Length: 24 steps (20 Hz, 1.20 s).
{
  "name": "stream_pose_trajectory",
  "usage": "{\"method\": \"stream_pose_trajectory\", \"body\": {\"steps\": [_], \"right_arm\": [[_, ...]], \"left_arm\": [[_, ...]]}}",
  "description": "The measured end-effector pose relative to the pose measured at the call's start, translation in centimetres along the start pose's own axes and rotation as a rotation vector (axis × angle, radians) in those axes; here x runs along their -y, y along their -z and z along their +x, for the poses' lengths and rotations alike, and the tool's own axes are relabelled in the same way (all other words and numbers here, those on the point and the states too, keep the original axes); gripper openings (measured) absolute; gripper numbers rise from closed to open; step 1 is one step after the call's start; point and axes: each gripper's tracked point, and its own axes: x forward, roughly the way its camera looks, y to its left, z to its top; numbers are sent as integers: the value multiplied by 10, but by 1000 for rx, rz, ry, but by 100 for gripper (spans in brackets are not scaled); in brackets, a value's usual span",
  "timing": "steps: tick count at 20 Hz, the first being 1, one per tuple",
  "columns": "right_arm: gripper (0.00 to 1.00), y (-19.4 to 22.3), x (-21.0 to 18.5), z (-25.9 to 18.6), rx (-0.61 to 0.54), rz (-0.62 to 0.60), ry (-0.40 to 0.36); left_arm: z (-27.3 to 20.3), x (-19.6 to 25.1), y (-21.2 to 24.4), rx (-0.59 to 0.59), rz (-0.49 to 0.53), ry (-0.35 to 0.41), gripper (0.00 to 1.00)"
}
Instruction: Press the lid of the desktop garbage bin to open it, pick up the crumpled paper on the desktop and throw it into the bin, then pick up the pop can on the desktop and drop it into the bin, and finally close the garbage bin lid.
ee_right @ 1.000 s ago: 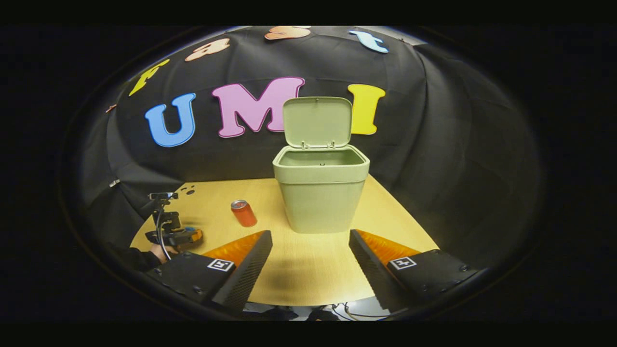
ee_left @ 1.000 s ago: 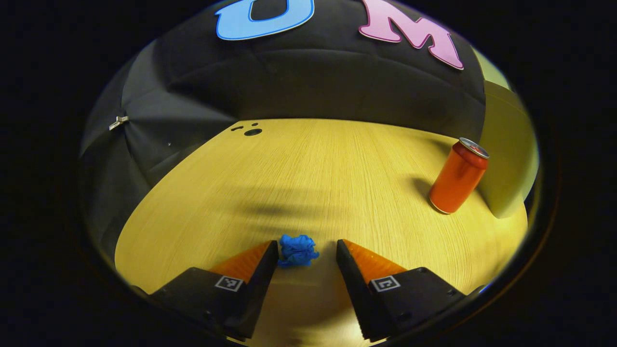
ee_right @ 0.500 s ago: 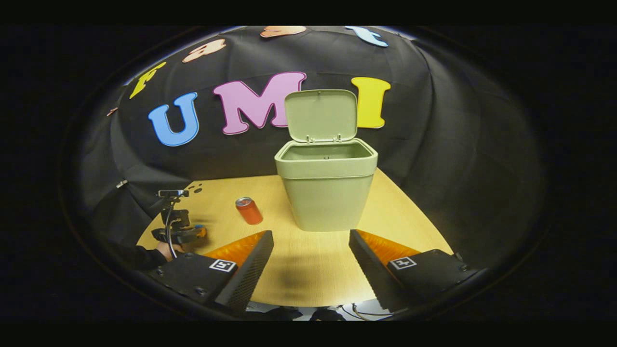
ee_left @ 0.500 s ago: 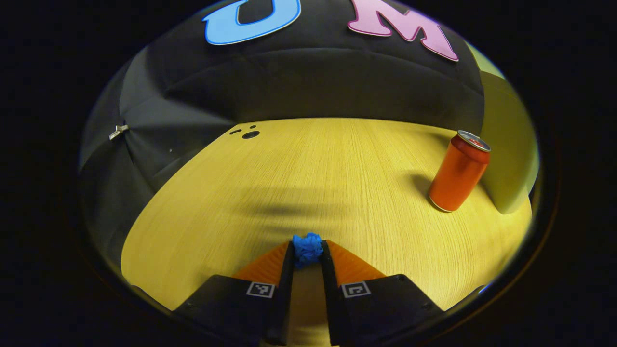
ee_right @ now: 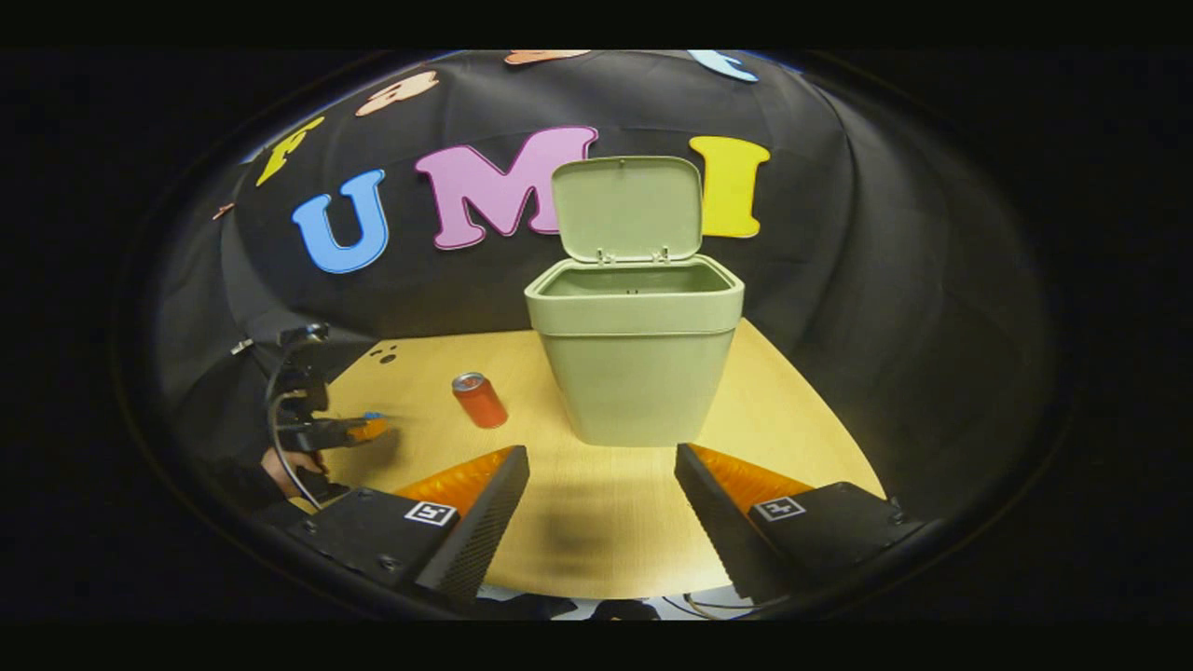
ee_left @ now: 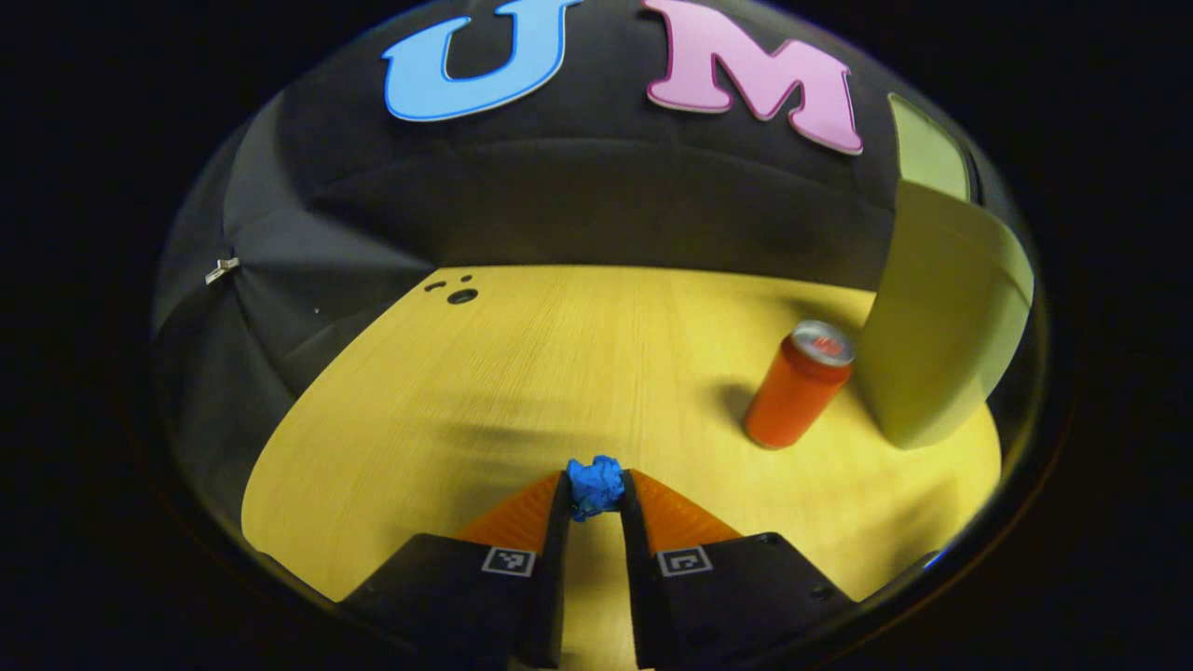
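Note:
A blue crumpled paper [ee_left: 596, 486] sits pinched between both fingertips of my left gripper [ee_left: 595, 492], held above the wooden table [ee_left: 559, 373]. In the right gripper view that left gripper [ee_right: 359, 429] hangs off the table at the far left, a hand [ee_right: 280, 463] behind it. An orange pop can [ee_left: 798, 398] stands upright just left of the pale green bin [ee_left: 937, 317]. The bin [ee_right: 636, 368] stands mid-table with its lid [ee_right: 626, 207] swung up and its inside bare. My right gripper [ee_right: 601, 466] is open in front of the bin, nothing between its fingers. The can [ee_right: 479, 400] stands left of the bin.
Small dark holes [ee_left: 454, 293] mark the table's far left corner. The black cloth wall [ee_left: 559, 196] closes the back. Cables [ee_right: 690, 604] trail below the table's near edge in the right gripper view.
My left gripper shut on the blue paper and has lifted it off the table, swinging slightly toward the can and bin. The right gripper has edged closer to the bin, still open.

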Motion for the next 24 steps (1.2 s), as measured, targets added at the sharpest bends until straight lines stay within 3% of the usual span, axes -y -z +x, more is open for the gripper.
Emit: {"method": "stream_pose_trajectory", "body": {"steps": [1,3,5,6,7,8,13,14,17,18,24], "right_arm": [[93,-1,2,1,2,-3,2],[99,-5,5,6,12,-6,-1],[99,-10,8,10,25,-6,-4],[93,-12,8,11,27,-2,-7],[93,-13,8,13,29,6,-12],[99,-14,8,15,32,14,-16],[99,-24,21,22,59,53,-8],[93,-25,25,23,60,63,-4],[93,-26,36,24,66,82,13],[99,-28,39,25,70,87,17],[99,-31,59,21,85,81,50]], "left_arm": [[-11,9,-12,21,-3,20,33],[-30,24,-37,59,13,65,34],[-50,36,-62,103,28,102,32],[-59,45,-77,126,28,124,34],[-66,55,-91,149,32,146,30],[-71,66,-106,170,37,170,34],[-89,140,-173,254,88,317,32],[-91,158,-183,267,96,354,32],[-96,210,-205,294,118,453,32],[-97,228,-212,306,134,483,32],[-96,316,-221,314,209,638,32]]}}
